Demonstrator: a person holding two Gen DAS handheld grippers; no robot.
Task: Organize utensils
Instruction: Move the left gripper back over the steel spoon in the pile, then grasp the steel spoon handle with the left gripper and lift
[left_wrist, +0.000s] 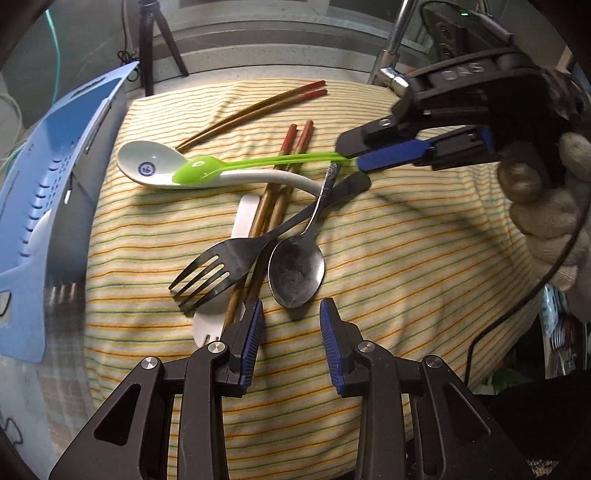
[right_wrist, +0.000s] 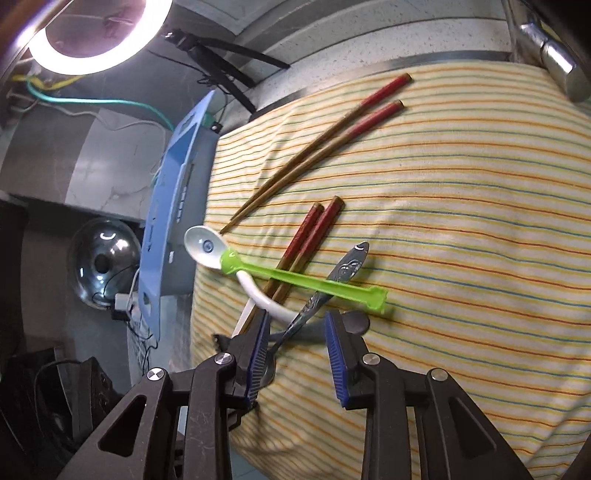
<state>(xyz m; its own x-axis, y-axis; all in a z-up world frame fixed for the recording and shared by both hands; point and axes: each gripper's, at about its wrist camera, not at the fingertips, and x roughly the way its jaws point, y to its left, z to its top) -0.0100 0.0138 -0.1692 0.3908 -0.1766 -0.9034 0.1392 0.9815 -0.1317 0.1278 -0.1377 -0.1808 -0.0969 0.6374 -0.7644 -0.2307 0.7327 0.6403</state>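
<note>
Utensils piled crisscross on striped cloth (left_wrist: 406, 258). Left gripper (left_wrist: 291, 328) part open, empty, over steel spoon (left_wrist: 295, 271). Right gripper (right_wrist: 295, 339) part open, empty, near green spoon (right_wrist: 295, 278) handle, likely first pick. Blue basket (left_wrist: 48, 177) beside.

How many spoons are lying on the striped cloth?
3. The white ceramic spoon lies nearest the blue basket; the green plastic spoon rests across it; the metal spoon lies beside the black fork. Others may hide underneath the pile.
</note>
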